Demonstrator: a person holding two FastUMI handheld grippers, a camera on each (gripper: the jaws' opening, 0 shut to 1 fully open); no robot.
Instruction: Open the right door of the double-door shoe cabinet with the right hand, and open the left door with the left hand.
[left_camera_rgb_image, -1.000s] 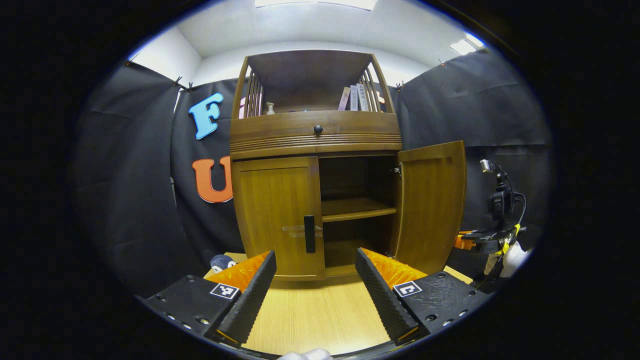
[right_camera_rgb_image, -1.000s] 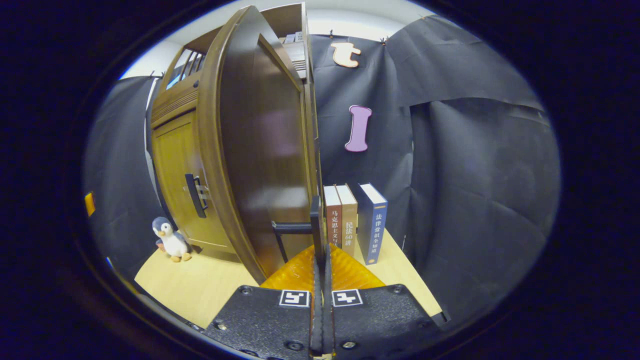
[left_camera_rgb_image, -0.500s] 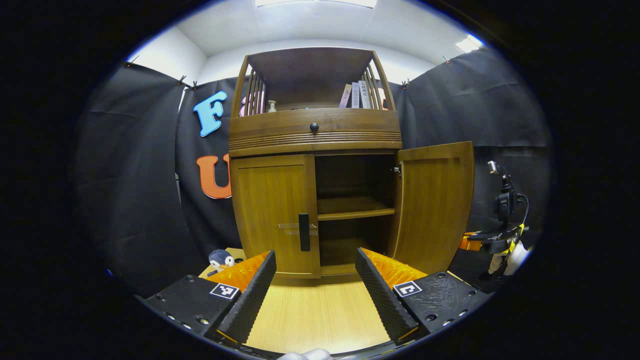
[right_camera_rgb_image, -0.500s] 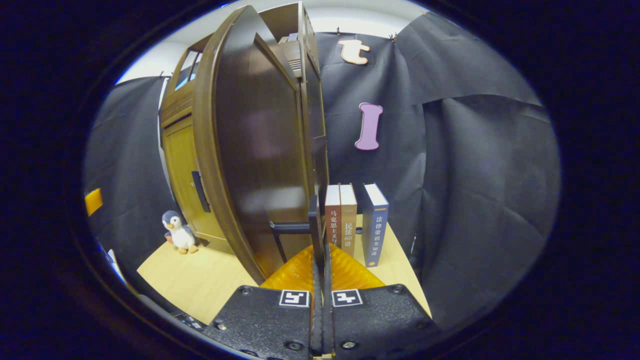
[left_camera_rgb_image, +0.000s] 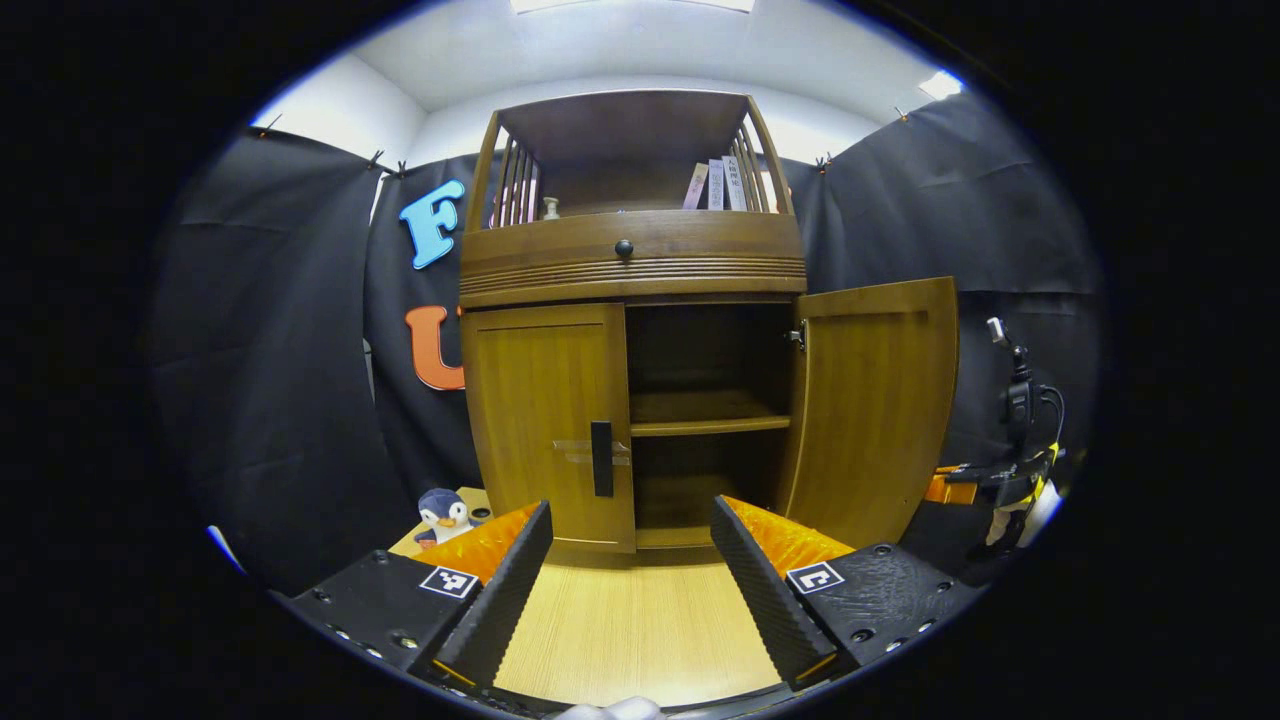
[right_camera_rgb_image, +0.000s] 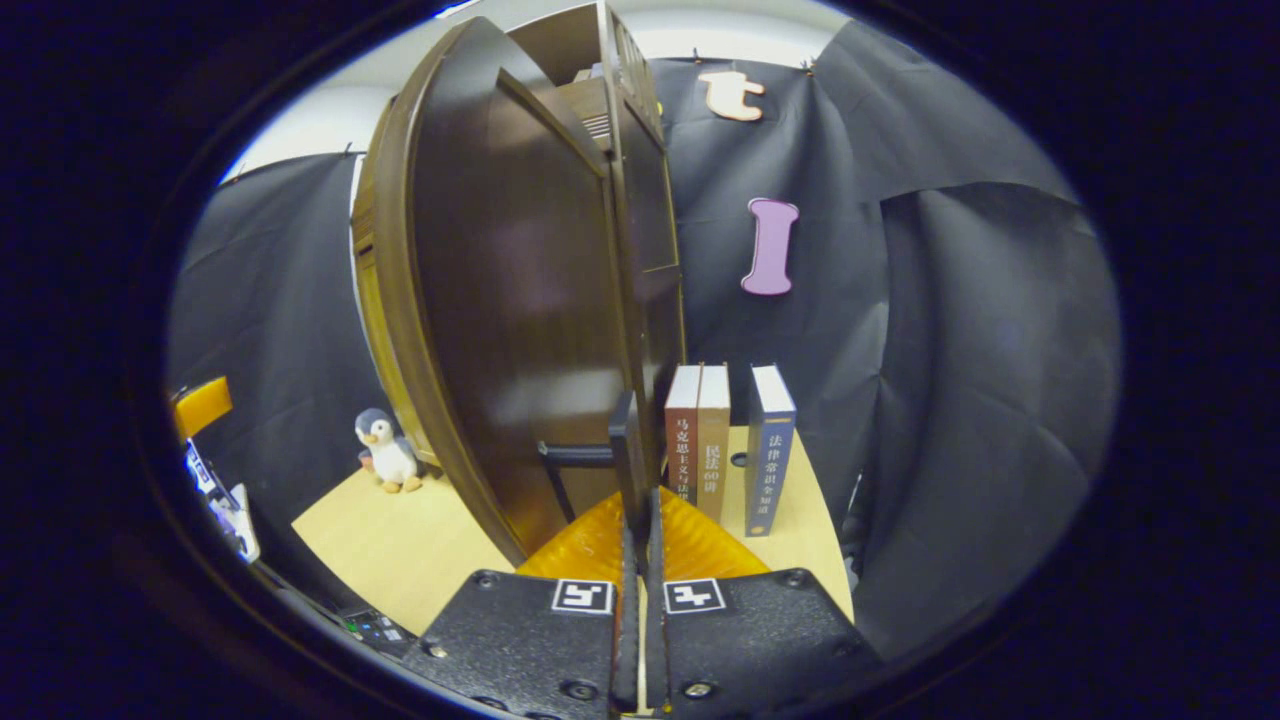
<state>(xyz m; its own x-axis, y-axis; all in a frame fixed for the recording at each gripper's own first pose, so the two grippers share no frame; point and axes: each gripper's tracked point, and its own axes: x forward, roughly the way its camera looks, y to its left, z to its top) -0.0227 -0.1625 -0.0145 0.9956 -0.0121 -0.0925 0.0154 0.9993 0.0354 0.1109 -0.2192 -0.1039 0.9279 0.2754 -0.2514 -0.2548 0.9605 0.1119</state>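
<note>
Straight ahead of your left tongs (left_camera_rgb_image: 630, 560), which gape wide with nothing between them, stands the cabinet (left_camera_rgb_image: 632, 262). Its left door (left_camera_rgb_image: 545, 420) is shut, the black handle (left_camera_rgb_image: 601, 458) just beyond your fingertips and apart from them. Its right door (left_camera_rgb_image: 868, 400) is swung open. Your right tongs (right_camera_rgb_image: 636, 500) are pinched tight on that door's handle (right_camera_rgb_image: 622, 450), the door's dark face close on their left. Three books (right_camera_rgb_image: 728, 440) stand just beyond, to their right; a penguin (right_camera_rgb_image: 384, 450) sits off left.

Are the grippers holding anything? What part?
The right gripper is shut on the right door's handle, pinching the black bar. The left gripper is open, holding nothing.
</note>
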